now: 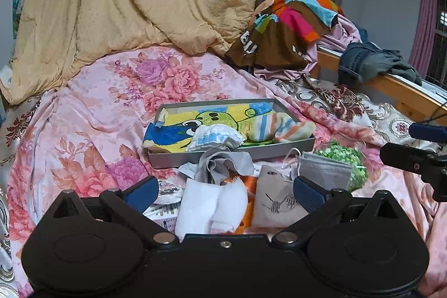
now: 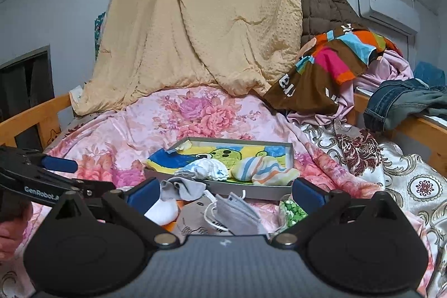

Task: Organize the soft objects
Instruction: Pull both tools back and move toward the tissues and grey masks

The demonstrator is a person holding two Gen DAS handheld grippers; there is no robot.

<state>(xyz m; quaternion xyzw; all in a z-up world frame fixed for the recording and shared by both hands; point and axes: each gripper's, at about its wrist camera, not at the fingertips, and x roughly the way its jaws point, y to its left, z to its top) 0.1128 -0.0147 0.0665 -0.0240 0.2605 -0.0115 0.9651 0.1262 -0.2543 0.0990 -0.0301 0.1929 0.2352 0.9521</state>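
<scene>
Both grippers, left and right, are hovering with jaws wide open, gripping nothing, over white sock and grey mask lower centre; tray is sitting mid-frame.

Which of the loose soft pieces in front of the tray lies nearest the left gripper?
The white sock, lying right between the open left gripper's fingers; the grey face mask and green scrubber lie further right.

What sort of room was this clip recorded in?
Most likely a lived-in bedroom: a wooden-framed bed under a floral quilt, clothes heaped at its far side, and an air conditioner on the wall.
</scene>
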